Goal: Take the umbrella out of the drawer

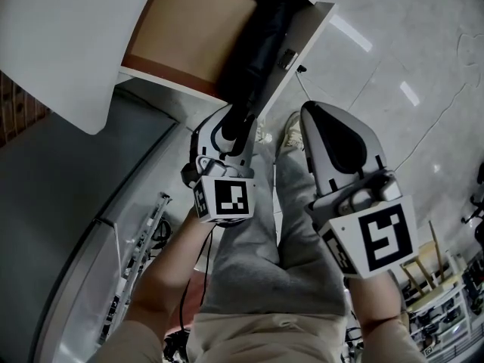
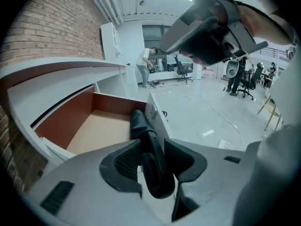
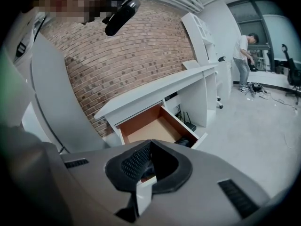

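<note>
The wooden drawer (image 1: 189, 29) stands pulled out of the white desk (image 1: 60, 44). A black folded umbrella (image 1: 261, 51) lies along the drawer's right side, its near end sticking out over the front. My left gripper (image 1: 238, 123) is shut on that near end; in the left gripper view the umbrella (image 2: 141, 124) runs between the pads of the left gripper (image 2: 153, 150) back into the drawer (image 2: 99, 131). My right gripper (image 1: 311, 113) hangs apart to the right, shut on nothing. The right gripper view looks past the right gripper (image 3: 149, 146) at the drawer (image 3: 150, 128) and the umbrella (image 3: 186, 140).
My legs (image 1: 257, 278) and shoes (image 1: 291, 134) are below the drawer front. A brick wall (image 3: 127, 46) backs the desk. A person (image 3: 244, 60) stands far off by office chairs (image 2: 181, 69). A cluttered shelf (image 1: 439, 301) sits at the lower right.
</note>
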The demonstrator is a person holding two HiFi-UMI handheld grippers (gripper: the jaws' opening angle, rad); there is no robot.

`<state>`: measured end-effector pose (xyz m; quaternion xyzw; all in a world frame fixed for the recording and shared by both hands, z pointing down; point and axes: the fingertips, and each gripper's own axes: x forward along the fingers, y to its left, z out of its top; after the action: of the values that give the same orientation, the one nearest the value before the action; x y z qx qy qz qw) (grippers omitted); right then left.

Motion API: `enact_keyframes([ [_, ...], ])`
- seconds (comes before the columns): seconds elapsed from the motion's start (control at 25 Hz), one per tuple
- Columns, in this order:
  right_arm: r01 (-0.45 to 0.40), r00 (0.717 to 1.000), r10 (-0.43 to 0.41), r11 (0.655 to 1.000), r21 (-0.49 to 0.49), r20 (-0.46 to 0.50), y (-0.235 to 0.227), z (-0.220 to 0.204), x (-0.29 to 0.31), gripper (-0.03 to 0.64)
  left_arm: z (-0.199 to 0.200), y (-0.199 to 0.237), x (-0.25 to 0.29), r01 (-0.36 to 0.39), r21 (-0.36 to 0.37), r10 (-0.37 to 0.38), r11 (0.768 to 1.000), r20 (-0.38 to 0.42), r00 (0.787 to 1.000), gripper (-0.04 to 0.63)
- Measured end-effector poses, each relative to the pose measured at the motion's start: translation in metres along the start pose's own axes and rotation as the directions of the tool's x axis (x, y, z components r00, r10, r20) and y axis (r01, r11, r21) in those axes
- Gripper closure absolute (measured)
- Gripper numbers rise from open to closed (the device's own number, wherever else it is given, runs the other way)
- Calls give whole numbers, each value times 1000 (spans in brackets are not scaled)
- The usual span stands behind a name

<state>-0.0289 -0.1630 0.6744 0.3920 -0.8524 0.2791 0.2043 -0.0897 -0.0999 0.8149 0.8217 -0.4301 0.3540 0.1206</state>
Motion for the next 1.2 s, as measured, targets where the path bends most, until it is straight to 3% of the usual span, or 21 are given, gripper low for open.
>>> enact_keyframes([
  [0.24, 10, 1000, -9, 1000, 14, -14, -10, -9, 1, 609, -8, 4, 21, -25, 55, 29, 998, -73, 997, 453],
  [0.44, 14, 999, -13, 999, 34, -32, -19, -20, 4, 609, -6, 12, 26, -87, 119, 93, 989, -37, 995, 558],
  [0.72, 5, 1000, -5, 992, 123, -2, -29, -16, 6, 609, -7, 17, 27, -100, 118, 105, 988, -36, 994, 571],
  [0.84, 26, 999, -23, 993, 114, -23, -34, -15, -2, 609, 3, 26, 20, -93, 89, 96, 992, -22, 995, 574],
  [1.04, 20, 999, -24, 989, 147, 22, -32, 12, -18, 609, 23, 40, 8, -52, -67, 49, 996, -43, 998, 577],
  [1.2, 20, 999, -23, 991, 133, 25, -29, 34, -40, 609, 36, 50, -12, -85, -109, 75, 990, -90, 993, 577],
])
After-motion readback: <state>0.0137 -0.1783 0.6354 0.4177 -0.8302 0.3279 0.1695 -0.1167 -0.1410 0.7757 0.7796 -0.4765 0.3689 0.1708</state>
